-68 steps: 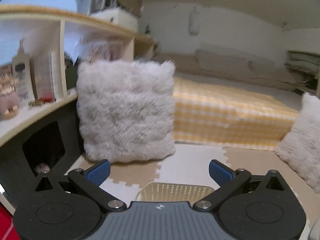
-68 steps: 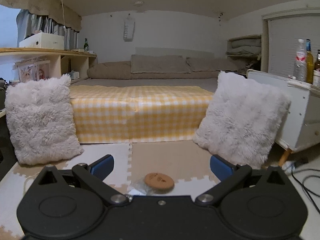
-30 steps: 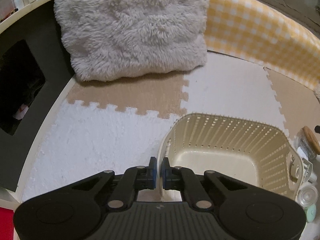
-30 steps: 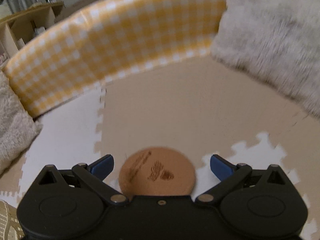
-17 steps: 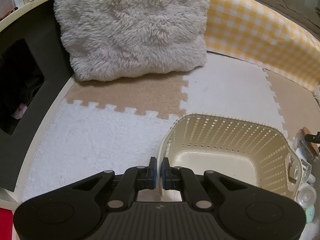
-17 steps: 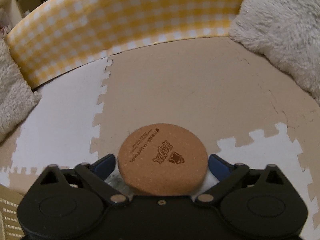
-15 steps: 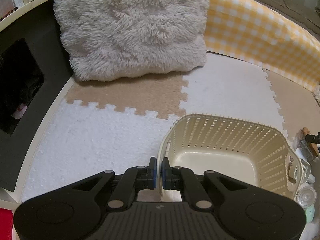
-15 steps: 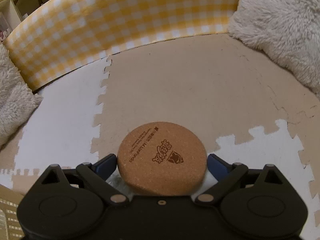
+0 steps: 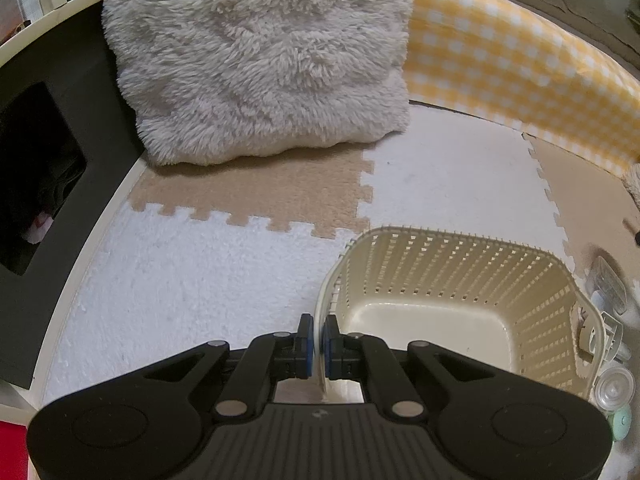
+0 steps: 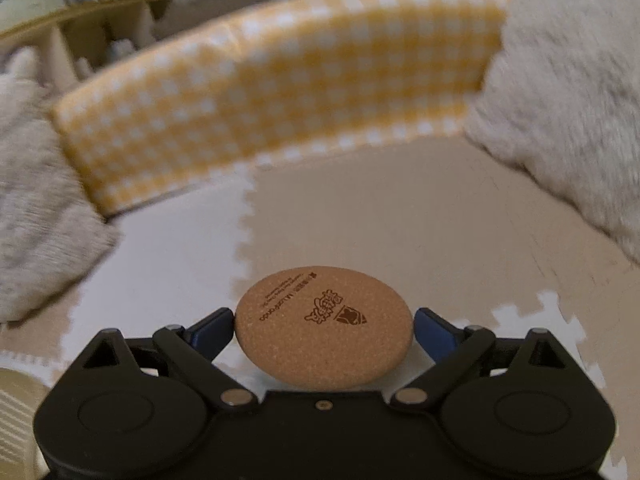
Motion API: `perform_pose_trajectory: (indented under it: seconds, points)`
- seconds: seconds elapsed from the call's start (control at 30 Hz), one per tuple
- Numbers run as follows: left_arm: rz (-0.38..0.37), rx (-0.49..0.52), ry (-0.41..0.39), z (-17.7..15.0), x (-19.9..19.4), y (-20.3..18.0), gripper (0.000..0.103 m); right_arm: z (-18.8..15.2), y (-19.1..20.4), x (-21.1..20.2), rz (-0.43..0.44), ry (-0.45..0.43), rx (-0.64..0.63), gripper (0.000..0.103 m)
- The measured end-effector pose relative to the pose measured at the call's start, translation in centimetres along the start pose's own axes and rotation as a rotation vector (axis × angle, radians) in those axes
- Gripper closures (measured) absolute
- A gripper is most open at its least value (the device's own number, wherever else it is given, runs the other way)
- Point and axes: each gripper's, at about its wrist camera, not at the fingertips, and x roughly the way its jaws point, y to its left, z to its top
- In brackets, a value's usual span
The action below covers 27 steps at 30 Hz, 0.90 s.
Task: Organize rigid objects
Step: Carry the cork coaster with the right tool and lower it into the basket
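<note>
Pinching the near-left rim of the cream basket (image 9: 460, 280), the left gripper (image 9: 319, 340) has its blue pads squeezed almost together with only the thin plastic wall between them. Taking that basket as the landmark: it sits on the foam puzzle mat (image 9: 200, 280), its floor bare, with a fluffy cushion (image 9: 260, 60) well beyond its far-left corner and the yellow checked bed edge (image 9: 520, 60) beyond its far side. Just beside its right wall lie several small clear and pale items (image 9: 612, 388), too warped at the frame edge to name.

Further right, the right gripper (image 10: 324, 330) has its jaws spread wide, yet both blue pads press on opposite edges of a round cork coaster (image 10: 323, 326), which tilts up off the mat and looks lifted clear. A sliver of slatted cream, probably the basket, shows at the lower left of that view, so the coaster sits to the basket's right and somewhat apart from it.

My reading is that the step in hand is carrying the first piece over while the other hand steadies the container. Next, the coaster needs swinging leftward above the open top, lowering past the rim and releasing flat. The grip is only on thin edges, so a twist could spill it early.
</note>
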Motion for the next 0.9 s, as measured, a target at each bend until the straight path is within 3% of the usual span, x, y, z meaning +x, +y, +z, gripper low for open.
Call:
perform_pose_trajectory:
  seconds: [0.23,0.53,0.9]
  points:
    - [-0.01,-0.006,0.008,0.1,0.1,0.2,0.098,-0.4,7.0,-3.9,0.207,-0.056,-0.128,0.006]
    - [-0.016,-0.014,0.013,0.1,0.1,0.3,0.098,-2.6,14.2,-6.5,0.376,-0.021,-0.269,0.006]
    - [-0.023,-0.023,0.015,0.1,0.1,0.4,0.098,-7.2,20.6,-3.9,0.395,0.134,-0.498,0.006]
